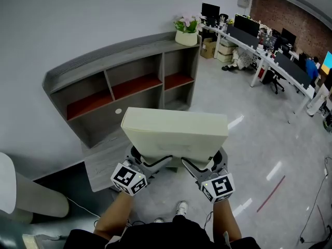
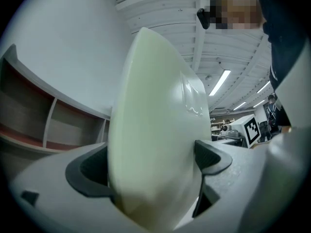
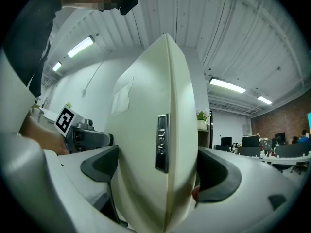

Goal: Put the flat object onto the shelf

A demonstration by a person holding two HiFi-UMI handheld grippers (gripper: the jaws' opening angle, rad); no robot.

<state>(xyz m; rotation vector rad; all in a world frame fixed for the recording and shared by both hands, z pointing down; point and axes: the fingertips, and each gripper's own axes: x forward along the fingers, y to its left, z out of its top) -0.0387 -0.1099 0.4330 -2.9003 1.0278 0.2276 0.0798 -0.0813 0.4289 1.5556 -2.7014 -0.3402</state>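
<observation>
A flat cream-white case [image 1: 174, 135] hangs in the air in front of me, held level at its near edge by both grippers. My left gripper [image 1: 154, 164] is shut on its left part and my right gripper [image 1: 191, 166] on its right part. The left gripper view shows the case [image 2: 155, 140] edge-on between the dark pads [image 2: 209, 157]. Seen from the right gripper, the case [image 3: 155, 144] shows a seam and a small label, with a pad [image 3: 99, 166] on each side. The grey shelf unit [image 1: 124, 90] with red-lined compartments stands beyond the case along the white wall.
A potted plant [image 1: 188, 31] stands on the shelf's right end. A low grey step [image 1: 106, 162] lies at the shelf's foot. Office desks with monitors [image 1: 264, 45] fill the far right, with a person in blue [image 1: 311, 69] there. A white rounded object [image 1: 23, 196] sits at my left.
</observation>
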